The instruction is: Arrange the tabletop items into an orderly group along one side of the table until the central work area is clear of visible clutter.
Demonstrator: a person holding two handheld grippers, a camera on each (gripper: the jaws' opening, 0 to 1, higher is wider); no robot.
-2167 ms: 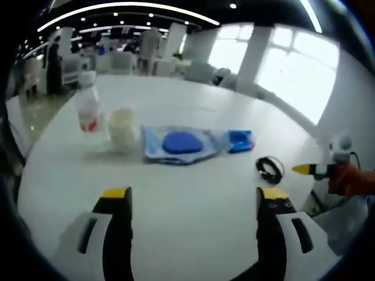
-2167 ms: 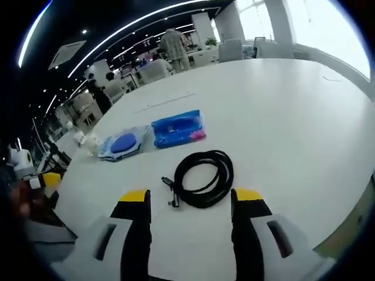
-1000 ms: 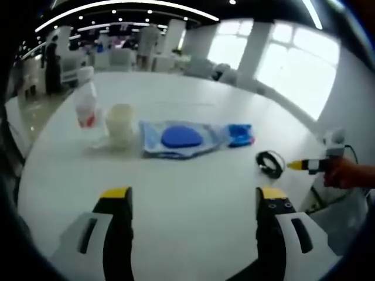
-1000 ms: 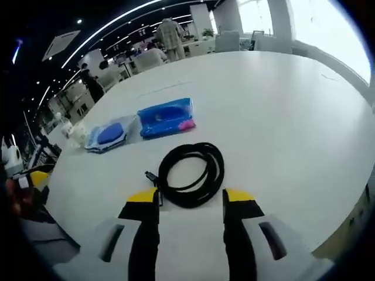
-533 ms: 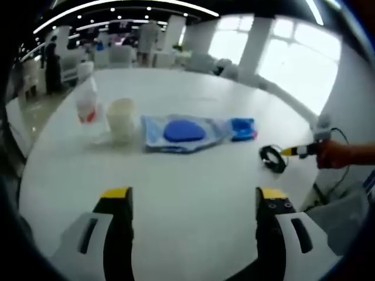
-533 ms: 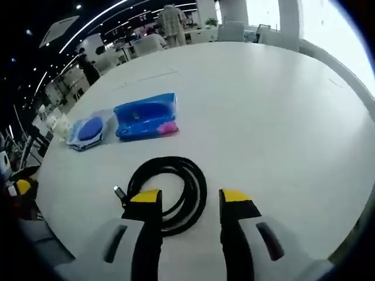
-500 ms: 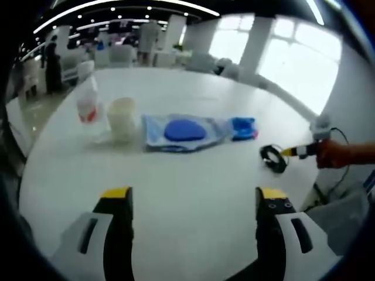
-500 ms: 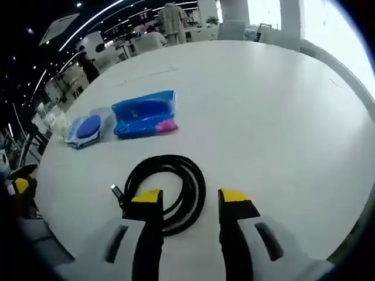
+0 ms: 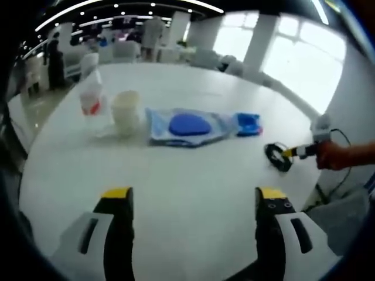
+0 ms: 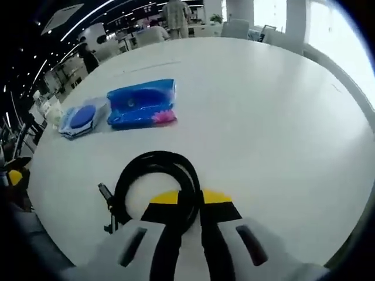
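A coiled black cable (image 10: 153, 158) lies on the white round table (image 10: 275, 117), and my right gripper (image 10: 190, 202) is shut on the near side of the coil. Beyond it sit a blue packet (image 10: 142, 102) and a clear pouch with a blue disc (image 10: 82, 117). In the left gripper view, my left gripper (image 9: 193, 196) hovers open over bare table (image 9: 193, 170). Ahead of it, in a row, stand a plastic bottle (image 9: 89, 96), a white cup (image 9: 126, 111), the pouch (image 9: 187, 126) and the blue packet (image 9: 249, 124). At the right, the cable (image 9: 278, 157) meets the right gripper (image 9: 293, 152), held by a hand (image 9: 337, 155).
The table edge curves close along the right in the right gripper view. Chairs (image 9: 205, 58) and other tables stand beyond the far edge. A person (image 10: 176, 14) stands far behind. The left gripper's yellow tip (image 10: 13, 175) shows at the far left.
My right gripper's jaws have moved onto the cable coil and shut on its near side. The left gripper has stayed open, and its view has drifted slightly.
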